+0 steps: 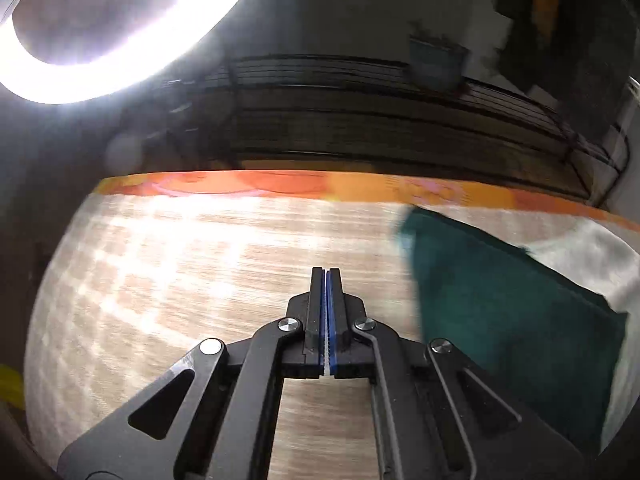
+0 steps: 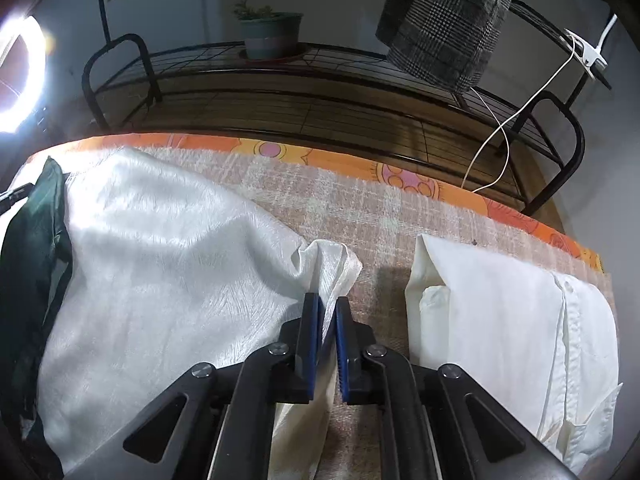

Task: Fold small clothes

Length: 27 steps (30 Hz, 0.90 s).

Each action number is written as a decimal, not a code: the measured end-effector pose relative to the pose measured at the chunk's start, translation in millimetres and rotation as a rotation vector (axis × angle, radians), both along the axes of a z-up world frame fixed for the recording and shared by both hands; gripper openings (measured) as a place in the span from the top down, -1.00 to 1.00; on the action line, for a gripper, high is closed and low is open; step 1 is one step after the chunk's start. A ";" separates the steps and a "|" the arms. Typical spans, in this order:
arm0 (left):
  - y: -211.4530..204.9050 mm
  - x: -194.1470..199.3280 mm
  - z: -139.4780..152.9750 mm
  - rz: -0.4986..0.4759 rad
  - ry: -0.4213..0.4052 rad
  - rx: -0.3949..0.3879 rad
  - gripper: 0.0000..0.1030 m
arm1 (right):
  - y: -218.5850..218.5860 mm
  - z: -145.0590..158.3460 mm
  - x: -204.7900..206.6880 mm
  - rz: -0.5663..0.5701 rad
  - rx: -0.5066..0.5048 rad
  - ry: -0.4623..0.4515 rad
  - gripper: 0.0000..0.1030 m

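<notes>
In the right wrist view a white textured garment (image 2: pixel 160 264) lies spread on the checked table cover (image 2: pixel 360 208). My right gripper (image 2: pixel 327 304) is shut on its bunched right corner (image 2: pixel 332 264). A dark green garment (image 2: pixel 32 240) lies at its left edge. In the left wrist view my left gripper (image 1: pixel 326 272) is shut and empty above bare cover (image 1: pixel 200 264). The green garment (image 1: pixel 500 312) lies to its right, over the white cloth (image 1: pixel 592 252).
A folded white shirt (image 2: pixel 500 320) lies at the right of the table. An orange patterned border (image 2: pixel 400 176) marks the far edge. Behind stand a black wire rack (image 2: pixel 320 80) with a potted plant (image 2: pixel 268 32), a hanging plaid garment (image 2: pixel 444 20), a white cable (image 2: pixel 500 128) and a ring light (image 1: pixel 100 40).
</notes>
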<state>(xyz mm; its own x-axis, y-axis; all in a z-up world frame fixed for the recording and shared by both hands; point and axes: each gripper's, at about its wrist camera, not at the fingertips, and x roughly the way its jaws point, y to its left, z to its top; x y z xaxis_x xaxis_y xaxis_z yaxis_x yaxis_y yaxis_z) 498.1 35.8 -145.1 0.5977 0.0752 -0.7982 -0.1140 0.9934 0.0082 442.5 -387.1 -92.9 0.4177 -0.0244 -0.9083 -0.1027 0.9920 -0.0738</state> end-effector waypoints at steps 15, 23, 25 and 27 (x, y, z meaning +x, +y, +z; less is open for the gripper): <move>-9.2 -87.5 16.1 -0.227 0.002 -0.164 0.42 | 41.9 64.6 -20.2 0.086 0.166 -0.083 0.11; -23.6 -271.0 54.3 -0.363 0.013 -0.104 0.42 | 137.2 48.2 -2.8 0.266 0.297 0.024 -0.30; -24.5 -316.6 63.2 -0.394 0.029 -0.090 0.42 | 146.9 45.6 -3.3 0.259 0.309 0.032 -0.21; -36.0 -357.7 65.3 -0.427 0.046 -0.096 0.42 | 149.3 50.8 -8.5 0.259 0.358 0.029 -0.15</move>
<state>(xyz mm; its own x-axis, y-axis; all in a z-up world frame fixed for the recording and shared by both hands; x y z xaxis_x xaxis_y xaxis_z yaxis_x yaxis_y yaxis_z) 140.4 -0.2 -79.8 0.5229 -0.2466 -0.8159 0.3057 0.9478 -0.0906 434.0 -237.8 -42.1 0.3434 0.3960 -0.8516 -0.3479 0.8959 0.2763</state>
